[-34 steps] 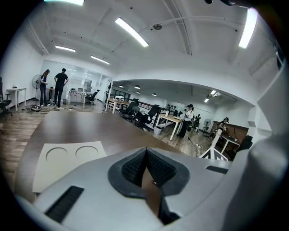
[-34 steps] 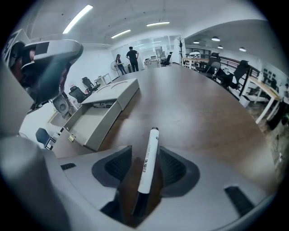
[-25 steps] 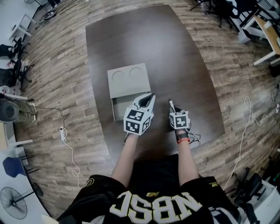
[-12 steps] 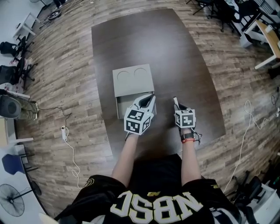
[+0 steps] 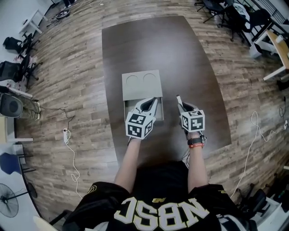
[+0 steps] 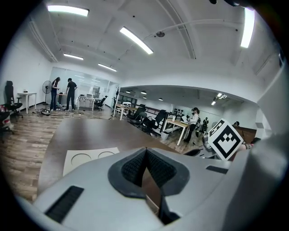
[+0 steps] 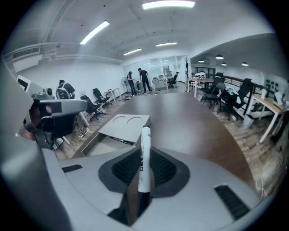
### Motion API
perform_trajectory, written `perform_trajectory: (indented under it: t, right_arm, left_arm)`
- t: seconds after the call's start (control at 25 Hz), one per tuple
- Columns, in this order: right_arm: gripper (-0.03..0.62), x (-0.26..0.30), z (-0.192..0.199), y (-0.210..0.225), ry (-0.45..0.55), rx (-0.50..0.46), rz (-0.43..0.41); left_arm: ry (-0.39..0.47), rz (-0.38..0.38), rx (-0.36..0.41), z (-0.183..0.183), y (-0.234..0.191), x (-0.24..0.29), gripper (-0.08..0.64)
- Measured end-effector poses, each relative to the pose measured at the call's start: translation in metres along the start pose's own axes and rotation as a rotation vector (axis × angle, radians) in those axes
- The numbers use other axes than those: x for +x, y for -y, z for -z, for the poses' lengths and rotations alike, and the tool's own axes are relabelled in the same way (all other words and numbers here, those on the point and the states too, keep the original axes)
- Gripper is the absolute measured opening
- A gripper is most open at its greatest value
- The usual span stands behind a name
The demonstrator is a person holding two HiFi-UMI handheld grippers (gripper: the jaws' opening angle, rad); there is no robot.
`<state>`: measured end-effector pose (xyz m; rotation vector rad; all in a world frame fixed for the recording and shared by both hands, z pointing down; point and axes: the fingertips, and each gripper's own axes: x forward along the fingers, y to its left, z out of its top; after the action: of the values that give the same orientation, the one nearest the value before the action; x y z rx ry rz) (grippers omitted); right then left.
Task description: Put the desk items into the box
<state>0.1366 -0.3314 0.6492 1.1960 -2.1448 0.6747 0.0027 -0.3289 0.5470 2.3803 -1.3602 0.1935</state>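
A grey box [image 5: 128,109] lies on the dark table [image 5: 153,45], its lid [image 5: 142,84] with two round dents slid back so the near part is uncovered. A thin dark item [image 7: 114,140] lies inside. My right gripper [image 5: 184,108] hangs above the table, right of the box, shut on a white marker [image 5: 179,100] that sticks out ahead between the pads [image 7: 143,159]. My left gripper [image 5: 154,101] hovers over the box's near right corner, its pads meeting at the tips with nothing between them. In the left gripper view the lid [image 6: 88,158] shows beyond the left gripper [image 6: 145,154].
The table's right edge [image 5: 221,113] and near edge are close to my hands. Wood floor surrounds it, with cables [image 5: 72,153] on the left and office chairs [image 5: 228,11] and desks at the back right. People [image 6: 62,93] stand far off.
My right gripper has lifted with the marker in it and come a little closer to the box. The left gripper has drifted slightly forward over the box's open part.
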Motion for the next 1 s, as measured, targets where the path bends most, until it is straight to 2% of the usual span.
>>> perform_trajectory:
  t: [0.24, 0.48, 0.8, 1.0]
  right_arm:
    - [0.075, 0.009, -0.027, -0.035, 0.022, -0.075, -0.133]
    - [0.075, 0.025, -0.055, -0.084, 0.028, -0.2, -0.258]
    - [0.075, 0.051, -0.062, -0.157, -0.018, -0.514, -0.434]
    - [0.075, 0.066, -0.047, -0.199, -0.075, -0.718, -0.531]
  left_arm:
    - [0.02, -0.068, -0.016, -0.006, -0.021, -0.02, 0.014]
    - [0.041, -0.168, -0.051, -0.006, -0.054, -0.055, 0.014]
    - [0.034, -0.296, -0.119, 0.018, -0.087, -0.099, 0.014]
    - [0.028, -0.367, -0.154, 0.032, -0.103, -0.127, 0.014]
